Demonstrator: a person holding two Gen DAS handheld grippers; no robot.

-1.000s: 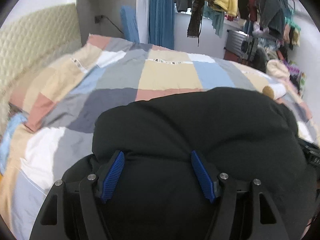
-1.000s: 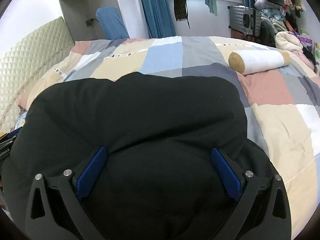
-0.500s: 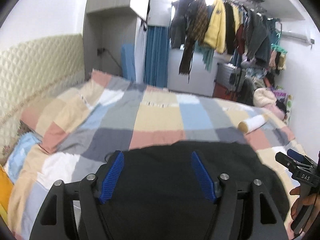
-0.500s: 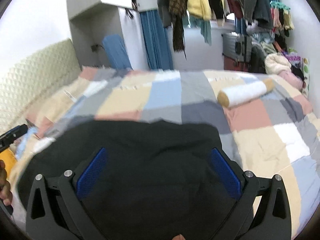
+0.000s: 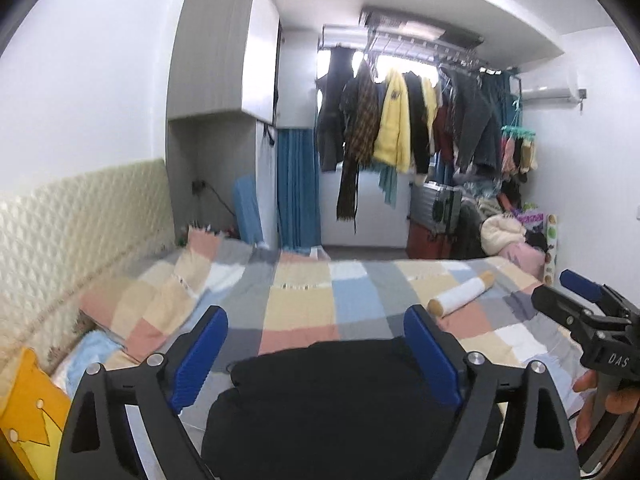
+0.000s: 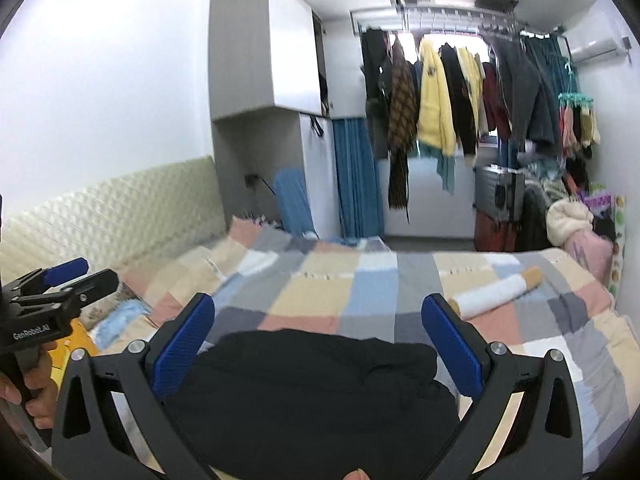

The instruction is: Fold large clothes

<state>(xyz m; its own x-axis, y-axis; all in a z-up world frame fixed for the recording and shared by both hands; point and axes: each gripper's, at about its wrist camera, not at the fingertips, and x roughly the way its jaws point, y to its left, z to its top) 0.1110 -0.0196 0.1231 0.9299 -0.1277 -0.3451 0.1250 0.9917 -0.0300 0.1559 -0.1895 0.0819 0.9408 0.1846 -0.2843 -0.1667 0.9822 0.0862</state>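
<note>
A black garment [image 5: 340, 400] lies in a folded heap on the near part of the patchwork bed quilt [image 5: 360, 292]; the right wrist view shows the same black garment [image 6: 312, 384] below the fingers. My left gripper [image 5: 316, 316] hovers above it, its jaws opening, with nothing between the blue pads. My right gripper [image 6: 317, 302] stands open above the garment too, empty. Each gripper shows in the other's view: the right gripper [image 5: 580, 300] at the right edge, the left gripper [image 6: 68, 276] at the left edge, both held by a hand.
A white roll pillow [image 5: 460, 294] lies on the right of the bed. A padded headboard [image 5: 72, 220] runs along the left, with a yellow cushion [image 5: 28, 412] below it. Beyond the bed hang several clothes on a rack [image 5: 400, 128], beside a suitcase [image 5: 436, 204].
Both grippers have risen and tilted up away from the black garment, which now looks smaller and lower. The left jaws have spread wider. More of the room shows.
</note>
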